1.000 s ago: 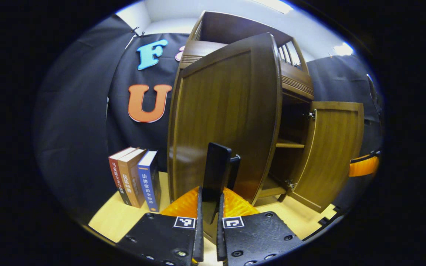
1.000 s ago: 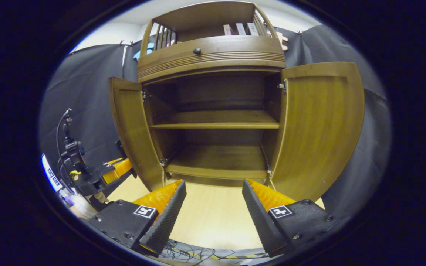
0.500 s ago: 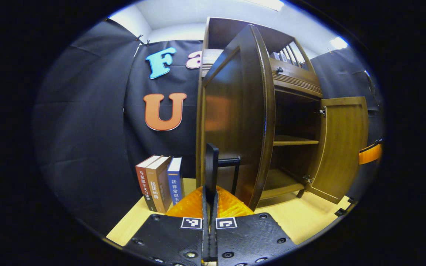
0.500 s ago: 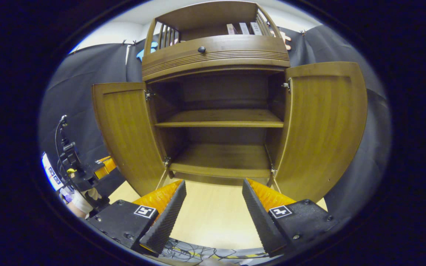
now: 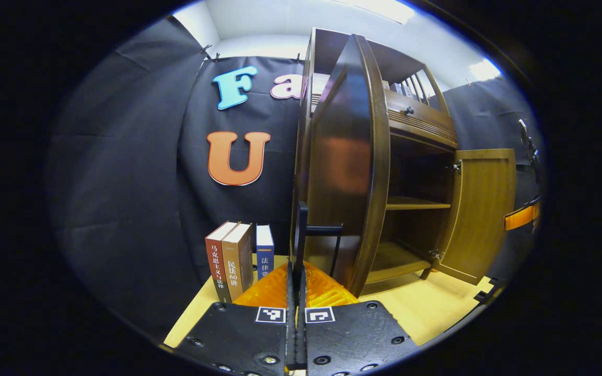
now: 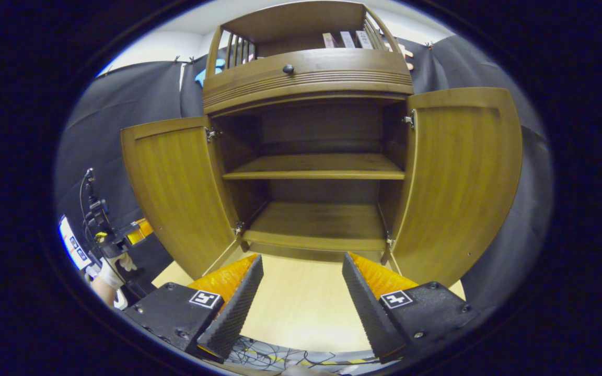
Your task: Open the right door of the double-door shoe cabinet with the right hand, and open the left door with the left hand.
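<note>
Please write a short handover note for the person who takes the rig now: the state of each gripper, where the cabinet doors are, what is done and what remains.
Left gripper: shut on the left door handle, a dark bar.
Right gripper: open, holding nothing, facing the open shoe cabinet above the table.
Left door: swung wide open.
Right door: swung wide open.
Both shelves look bare.
Done: both doors are open.
Left: probably only to release the handle and draw the left gripper away.

Count: one shoe cabinet (image 6: 306,78) with two doors, left door (image 6: 175,188) and right door (image 6: 460,177), two inner shelves (image 6: 314,167), one drawer knob (image 6: 288,69). Three books (image 5: 238,261) beside it. Two grippers: left gripper (image 5: 296,292), right gripper (image 6: 301,292).
</note>
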